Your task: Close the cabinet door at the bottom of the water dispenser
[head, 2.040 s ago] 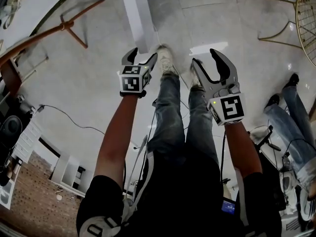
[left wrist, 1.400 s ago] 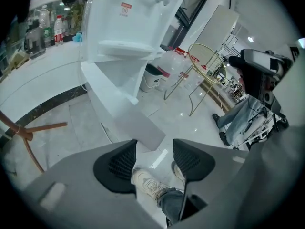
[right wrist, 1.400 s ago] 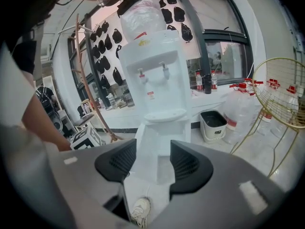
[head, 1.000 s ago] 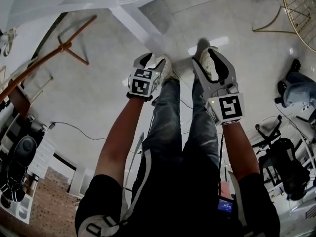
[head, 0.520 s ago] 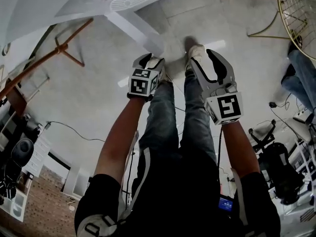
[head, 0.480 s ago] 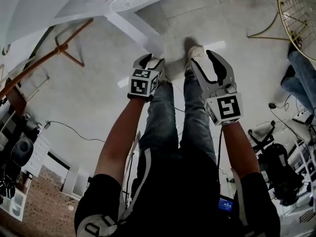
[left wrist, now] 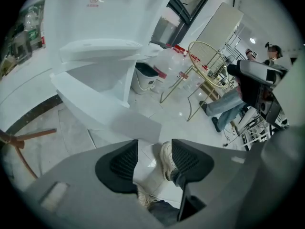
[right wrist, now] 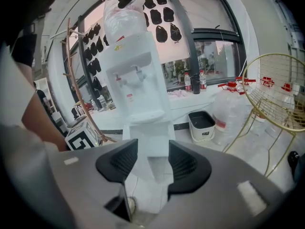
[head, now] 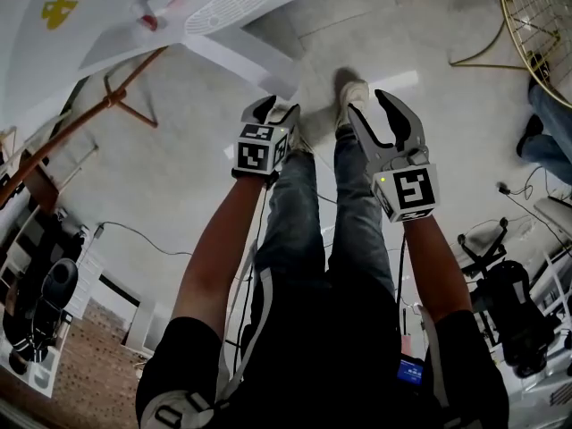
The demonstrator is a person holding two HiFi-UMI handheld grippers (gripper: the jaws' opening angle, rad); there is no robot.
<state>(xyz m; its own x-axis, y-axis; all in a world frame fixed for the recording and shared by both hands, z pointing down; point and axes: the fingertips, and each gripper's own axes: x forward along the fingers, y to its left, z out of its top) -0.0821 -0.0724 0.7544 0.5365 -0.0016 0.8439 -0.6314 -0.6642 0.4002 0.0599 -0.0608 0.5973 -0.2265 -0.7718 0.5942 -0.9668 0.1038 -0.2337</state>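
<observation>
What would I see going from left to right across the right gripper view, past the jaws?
A person's arm → white water dispenser → dark bin → big clear water bottle → gold wire chair.

Stepped closer to the dispenser [head: 179, 12], bringing more of its top and open door [head: 255, 65] into the upper left of the head view, drawing the left tool [head: 273, 108] in nearer the right tool [head: 368, 103] and pushing a bystander's leg [head: 547, 119] out to the right edge.
</observation>
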